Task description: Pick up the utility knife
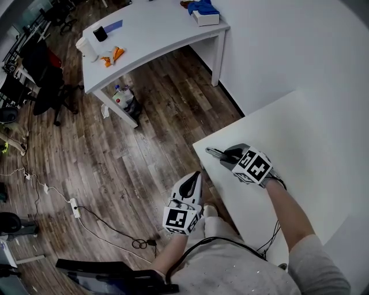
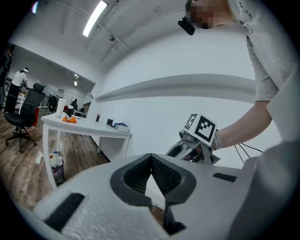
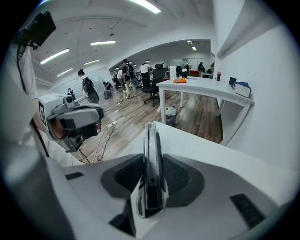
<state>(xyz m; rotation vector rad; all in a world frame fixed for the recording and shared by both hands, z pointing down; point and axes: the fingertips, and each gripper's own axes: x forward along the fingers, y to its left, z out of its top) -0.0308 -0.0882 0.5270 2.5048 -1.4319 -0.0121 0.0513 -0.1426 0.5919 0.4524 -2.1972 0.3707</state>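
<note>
The utility knife [image 1: 213, 153] is dark and slim. It stands on edge between the pads of my right gripper [image 1: 223, 157], just above the near-left corner of the white table [image 1: 300, 138]. In the right gripper view the knife [image 3: 151, 154] runs straight out along the jaws, and my right gripper [image 3: 152, 174] is shut on it with a pad pressed to each flat side. My left gripper [image 1: 196, 176] hovers off the table's left edge over the floor. Its fingertips meet and hold nothing; in its own view my left gripper [image 2: 151, 159] points toward the right gripper [image 2: 186, 149].
A second white desk [image 1: 167, 40] stands further back with a blue-and-white box [image 1: 203, 12], orange items [image 1: 113, 55] and a cup [image 1: 86, 48] on it. A bin [image 1: 125, 100] sits beneath it. Office chairs [image 1: 40, 80] stand at the left. A power strip [image 1: 75, 207] and cables lie on the wooden floor.
</note>
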